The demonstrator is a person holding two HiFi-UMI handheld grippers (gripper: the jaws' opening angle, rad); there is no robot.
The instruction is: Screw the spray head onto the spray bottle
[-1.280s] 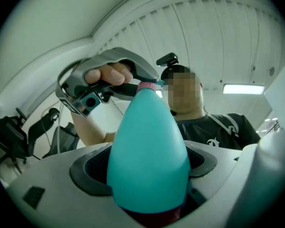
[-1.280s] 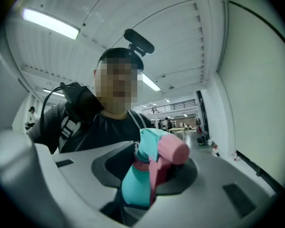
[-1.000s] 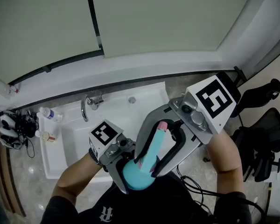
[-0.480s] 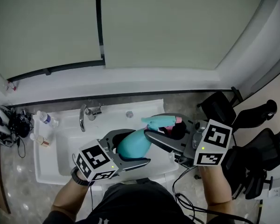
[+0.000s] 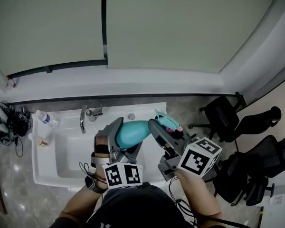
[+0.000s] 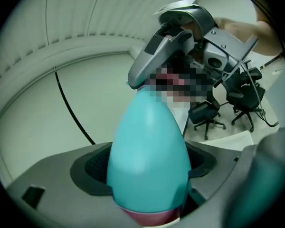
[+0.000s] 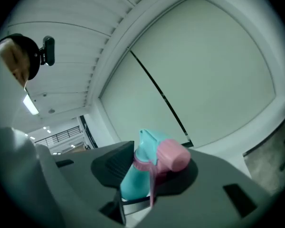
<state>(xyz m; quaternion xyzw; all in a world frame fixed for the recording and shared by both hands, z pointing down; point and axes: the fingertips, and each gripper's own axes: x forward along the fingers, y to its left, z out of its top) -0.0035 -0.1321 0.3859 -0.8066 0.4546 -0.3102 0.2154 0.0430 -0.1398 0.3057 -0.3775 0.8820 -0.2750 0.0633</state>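
A teal egg-shaped spray bottle lies roughly level above the sink, with my left gripper shut around its wide body. In the left gripper view the bottle fills the jaws of the left gripper, pink base toward the camera. The teal spray head with a pink nozzle sits at the bottle's neck on the right. My right gripper is shut on it. In the right gripper view the spray head rests between the pads of the right gripper, its pink collar against the teal neck.
A white sink with a chrome faucet lies below the grippers. Small bottles and cables stand at its left. Black office chairs crowd the right side. A pale wall panel rises behind the counter.
Both grippers swung down and rolled over. The bottle went from standing upright near my body to lying level over the sink, and the marker cubes now sit low in the view.
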